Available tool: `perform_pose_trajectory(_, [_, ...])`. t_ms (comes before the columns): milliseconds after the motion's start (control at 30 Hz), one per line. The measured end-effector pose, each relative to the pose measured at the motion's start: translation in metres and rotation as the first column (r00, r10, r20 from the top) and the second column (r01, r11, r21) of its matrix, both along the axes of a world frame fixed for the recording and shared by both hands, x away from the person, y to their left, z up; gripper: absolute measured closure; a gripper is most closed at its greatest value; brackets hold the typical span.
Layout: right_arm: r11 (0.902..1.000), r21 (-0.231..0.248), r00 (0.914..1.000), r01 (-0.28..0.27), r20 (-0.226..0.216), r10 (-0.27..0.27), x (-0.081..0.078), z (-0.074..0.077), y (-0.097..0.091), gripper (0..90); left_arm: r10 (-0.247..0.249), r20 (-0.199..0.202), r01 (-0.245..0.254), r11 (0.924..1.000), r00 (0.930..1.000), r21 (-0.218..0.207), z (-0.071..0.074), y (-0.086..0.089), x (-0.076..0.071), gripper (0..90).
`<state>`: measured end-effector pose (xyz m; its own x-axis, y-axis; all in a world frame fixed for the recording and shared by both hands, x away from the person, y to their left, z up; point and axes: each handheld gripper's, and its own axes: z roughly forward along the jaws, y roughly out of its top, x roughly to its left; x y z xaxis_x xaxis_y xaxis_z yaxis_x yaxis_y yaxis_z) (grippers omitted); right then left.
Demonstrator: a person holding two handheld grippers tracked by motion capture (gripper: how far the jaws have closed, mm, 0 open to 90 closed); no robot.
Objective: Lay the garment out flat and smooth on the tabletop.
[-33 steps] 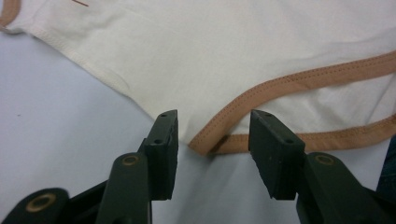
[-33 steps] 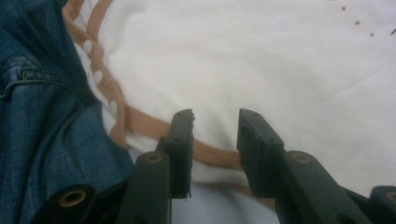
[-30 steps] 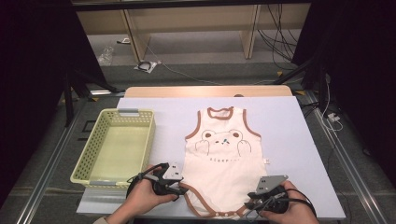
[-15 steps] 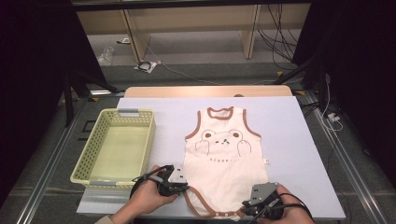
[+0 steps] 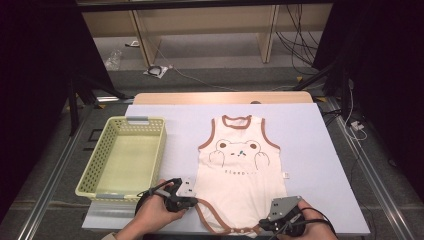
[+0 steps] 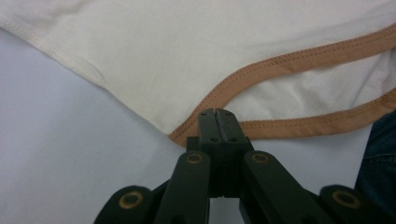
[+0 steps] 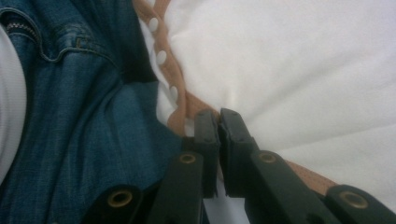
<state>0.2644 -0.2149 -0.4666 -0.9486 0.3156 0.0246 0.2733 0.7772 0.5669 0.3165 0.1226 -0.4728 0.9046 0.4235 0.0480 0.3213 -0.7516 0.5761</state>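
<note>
A cream baby bodysuit (image 5: 240,170) with brown trim and a bear print lies flat on the pale table (image 5: 310,140). My left gripper (image 5: 194,202) is at its left leg opening. Its jaws have just been closing and are now shut on the brown trim (image 6: 243,77), seen at my left gripper (image 6: 217,112) in the left gripper view. My right gripper (image 5: 262,225) is at the bottom right hem. Its jaws have also just been closing and now pinch the brown snap band (image 7: 180,100) at my right gripper (image 7: 218,113).
A yellow mesh basket (image 5: 161,150) stands on the table left of the bodysuit. Blue jeans (image 7: 70,140) fill the near side below the table edge. Wooden shelving and cables lie beyond the far edge.
Both pairs of jaws have closed onto the bodysuit's bottom trim. The right hand has slipped a little toward the near edge; the left hand has stayed put.
</note>
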Motion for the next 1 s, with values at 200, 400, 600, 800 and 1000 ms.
perform_pose_trajectory(200, [0.9999,-0.01,0.9996,-0.014,-0.025,0.013,-0.005,0.0,-0.001,87.0,0.034,0.011,-0.034,0.999,0.9994,-0.031,0.004,0.007,0.003,87.1])
perform_pose_trajectory(400, [0.9997,-0.016,0.9981,-0.019,-0.059,0.018,-0.005,0.0,-0.002,81.6,-0.006,-0.008,0.005,0.9983,1.0,-0.058,0.0,0.004,0.007,55.9])
perform_pose_trajectory(600, [0.9987,0.018,0.9985,0.049,-0.027,-0.048,0.0,0.007,-0.007,65.5,-0.046,-0.004,0.046,0.9986,0.9989,-0.026,-0.006,-0.002,0.012,63.3])
perform_pose_trajectory(800, [0.954,0.001,0.9529,0.3,0.047,-0.3,0.016,0.006,-0.035,63.4,-0.055,-0.026,0.055,0.9982,0.9981,-0.023,-0.005,-0.006,0.009,79.4])
perform_pose_trajectory(1000, [0.9556,-0.035,0.9562,0.293,0.011,-0.292,0.017,-0.003,-0.041,69.5,-0.025,-0.02,0.025,0.9996,0.9995,-0.009,-0.004,-0.009,0.006,88.4])
